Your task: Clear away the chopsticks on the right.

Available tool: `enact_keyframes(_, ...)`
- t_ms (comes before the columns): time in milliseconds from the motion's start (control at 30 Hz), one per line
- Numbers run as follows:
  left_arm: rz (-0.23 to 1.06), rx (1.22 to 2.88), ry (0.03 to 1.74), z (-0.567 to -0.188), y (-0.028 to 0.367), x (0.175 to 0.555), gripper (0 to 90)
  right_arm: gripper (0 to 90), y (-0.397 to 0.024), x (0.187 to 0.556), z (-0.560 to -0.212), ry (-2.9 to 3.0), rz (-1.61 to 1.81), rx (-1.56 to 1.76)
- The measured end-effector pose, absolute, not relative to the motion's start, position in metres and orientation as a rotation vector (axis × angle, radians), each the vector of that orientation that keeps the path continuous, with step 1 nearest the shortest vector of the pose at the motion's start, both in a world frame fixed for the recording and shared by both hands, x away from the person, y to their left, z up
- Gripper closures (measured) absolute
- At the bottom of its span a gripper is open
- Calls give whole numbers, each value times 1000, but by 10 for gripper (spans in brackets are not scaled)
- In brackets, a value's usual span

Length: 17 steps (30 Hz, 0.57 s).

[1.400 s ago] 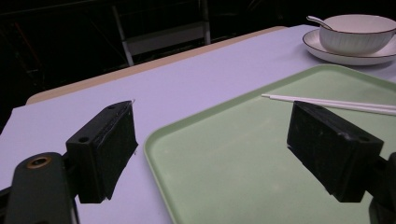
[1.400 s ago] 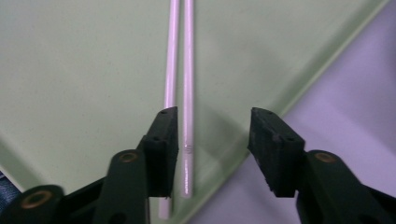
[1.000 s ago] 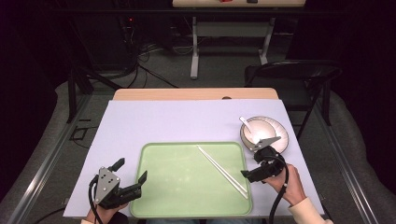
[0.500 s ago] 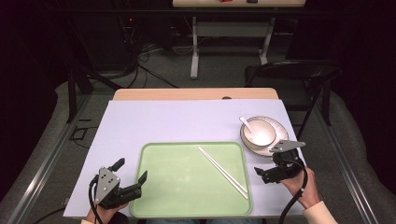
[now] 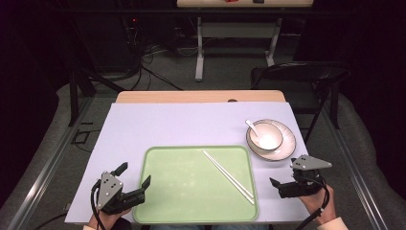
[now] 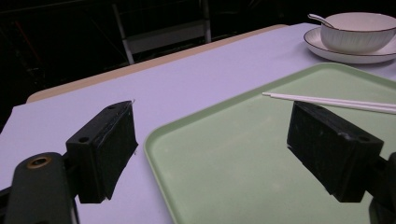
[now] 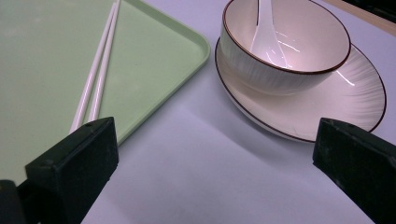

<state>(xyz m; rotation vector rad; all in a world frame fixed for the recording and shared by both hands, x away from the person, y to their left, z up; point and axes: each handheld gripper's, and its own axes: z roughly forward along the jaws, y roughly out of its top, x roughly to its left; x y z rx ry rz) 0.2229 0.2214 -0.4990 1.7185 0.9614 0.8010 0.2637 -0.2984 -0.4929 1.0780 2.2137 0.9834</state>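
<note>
Both jaw pairs stand apart: left gripper straddles the flat green plastic tray's near-left rim; right gripper over bare lilac mat, near the white plate.

Beyond the left hand-held gripper, the chopsticks ran off the frame's right edge, far ends unseen. Ahead of the right hand-held gripper, the spoon handle was cut off at the top edge, and the plate lay partly hidden beneath the bowl.
</note>
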Motion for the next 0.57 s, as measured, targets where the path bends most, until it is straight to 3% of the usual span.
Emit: enact_keyframes(567, 803, 1735, 956, -499, 220, 224, 155, 0, -309, 225, -495, 2148, 1008, 1030)
